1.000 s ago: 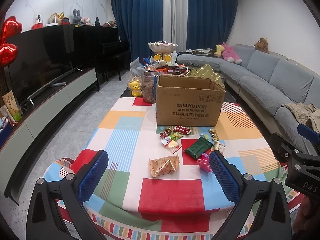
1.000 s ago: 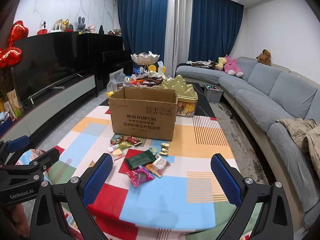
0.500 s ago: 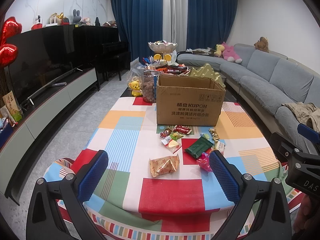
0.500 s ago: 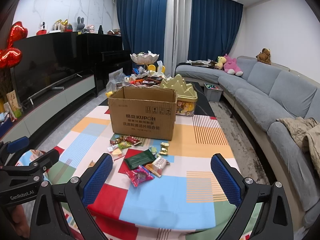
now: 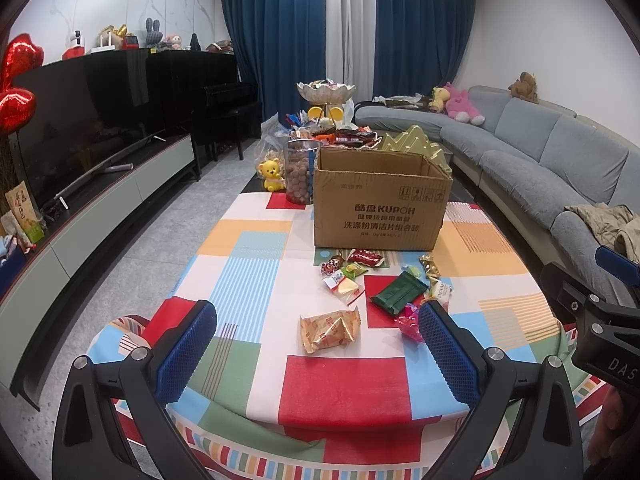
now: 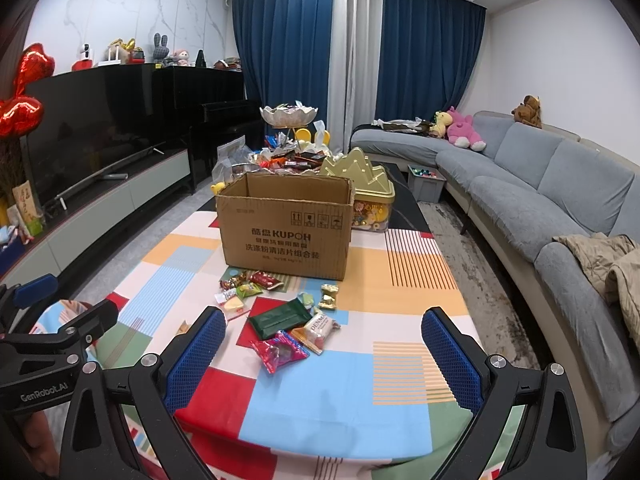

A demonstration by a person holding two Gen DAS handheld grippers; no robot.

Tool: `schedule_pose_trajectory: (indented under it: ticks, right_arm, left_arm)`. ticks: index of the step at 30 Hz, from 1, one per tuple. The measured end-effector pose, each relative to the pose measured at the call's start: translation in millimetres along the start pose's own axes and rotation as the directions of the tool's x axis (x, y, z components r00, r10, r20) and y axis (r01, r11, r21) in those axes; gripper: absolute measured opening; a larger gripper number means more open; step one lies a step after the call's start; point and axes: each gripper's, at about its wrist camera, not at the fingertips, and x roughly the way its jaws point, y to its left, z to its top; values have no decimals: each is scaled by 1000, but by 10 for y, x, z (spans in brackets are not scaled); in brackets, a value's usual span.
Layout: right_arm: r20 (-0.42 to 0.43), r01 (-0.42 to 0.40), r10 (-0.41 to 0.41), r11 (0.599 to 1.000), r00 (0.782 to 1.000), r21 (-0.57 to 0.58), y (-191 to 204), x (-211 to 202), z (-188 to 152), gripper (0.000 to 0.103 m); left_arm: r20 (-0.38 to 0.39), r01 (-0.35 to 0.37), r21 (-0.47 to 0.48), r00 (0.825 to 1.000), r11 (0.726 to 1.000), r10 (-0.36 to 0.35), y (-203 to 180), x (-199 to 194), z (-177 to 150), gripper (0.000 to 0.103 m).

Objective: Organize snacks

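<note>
Snacks (image 6: 280, 320) before cardboard box (image 5: 380, 200); both grippers (left (image 5: 318, 350), right (image 6: 324, 356)) wide apart, empty.

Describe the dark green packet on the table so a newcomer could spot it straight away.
Find the open cardboard box on the patchwork tablecloth; loose snacks lie scattered in front of it. Among them, the dark green packet lies flat on a red square, the largest wrapper in that cluster and the only dark, plain one among small bright candies.
</note>
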Motion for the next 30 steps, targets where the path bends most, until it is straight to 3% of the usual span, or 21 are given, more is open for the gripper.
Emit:
schedule_pose_trajectory:
  ticks: [14, 30]
  right_arm:
    - [-21, 1, -1, 1000, 1000, 5, -25, 183, -63, 100]
    - [-47, 1, -2, 1000, 999, -14, 30, 316, 95, 100]
  left_arm:
    - [-26, -17, 8, 1000, 1000, 17, 6, 112, -15, 103]
    - [-55, -44, -7, 998, 999, 44, 26, 317, 106, 103]
